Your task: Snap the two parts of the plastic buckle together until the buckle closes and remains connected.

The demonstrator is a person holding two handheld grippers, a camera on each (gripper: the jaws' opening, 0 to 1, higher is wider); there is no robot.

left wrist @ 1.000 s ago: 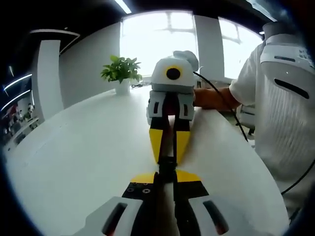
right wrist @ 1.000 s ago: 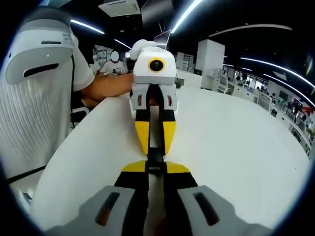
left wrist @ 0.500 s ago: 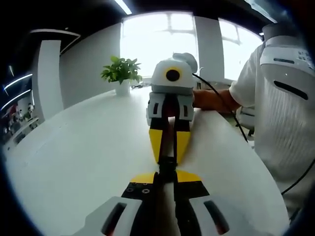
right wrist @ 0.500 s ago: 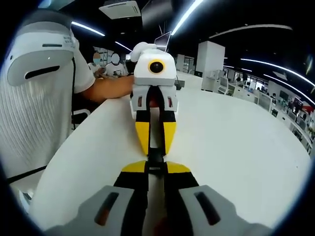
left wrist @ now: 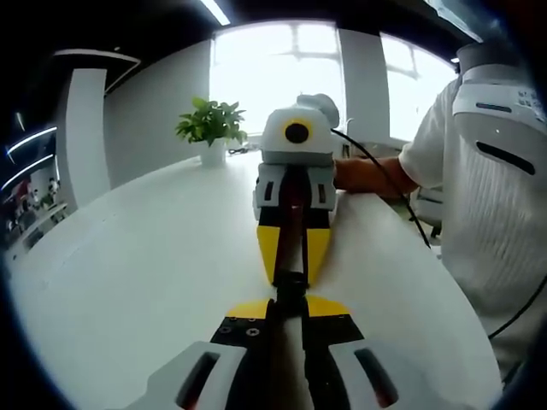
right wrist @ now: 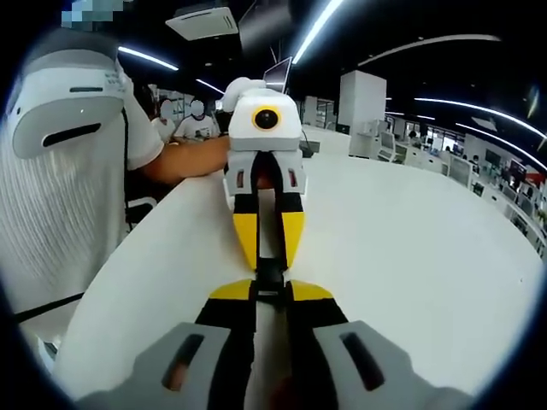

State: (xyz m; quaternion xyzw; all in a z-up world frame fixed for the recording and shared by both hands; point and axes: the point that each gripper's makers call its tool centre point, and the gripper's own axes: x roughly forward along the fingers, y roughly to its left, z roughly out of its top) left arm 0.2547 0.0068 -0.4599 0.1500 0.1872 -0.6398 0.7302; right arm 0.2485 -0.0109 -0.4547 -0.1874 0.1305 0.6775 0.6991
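The black plastic buckle (left wrist: 291, 288) hangs just above the white table (left wrist: 128, 273), held edge-on between two grippers that meet tip to tip. My left gripper (left wrist: 290, 307) rises from the bottom of the left gripper view, its yellow-tipped jaws shut on the near end of the buckle. Opposite it, my right gripper (left wrist: 291, 275) points back, shut on the far end. In the right gripper view the same meeting shows mirrored: right gripper (right wrist: 271, 295), buckle (right wrist: 270, 277), left gripper (right wrist: 269, 263). Whether the two halves are latched is hidden by the jaws.
A person in a white shirt (left wrist: 487, 196) stands at the table's right edge, forearm behind the right gripper, with a black cable (left wrist: 385, 179) trailing from it. A potted plant (left wrist: 209, 128) stands at the far edge. Bare tabletop (right wrist: 410, 256) spreads to the right in the right gripper view.
Both grippers stay pressed tip to tip on the buckle. The right gripper view has tilted slightly; nothing was let go or taken.
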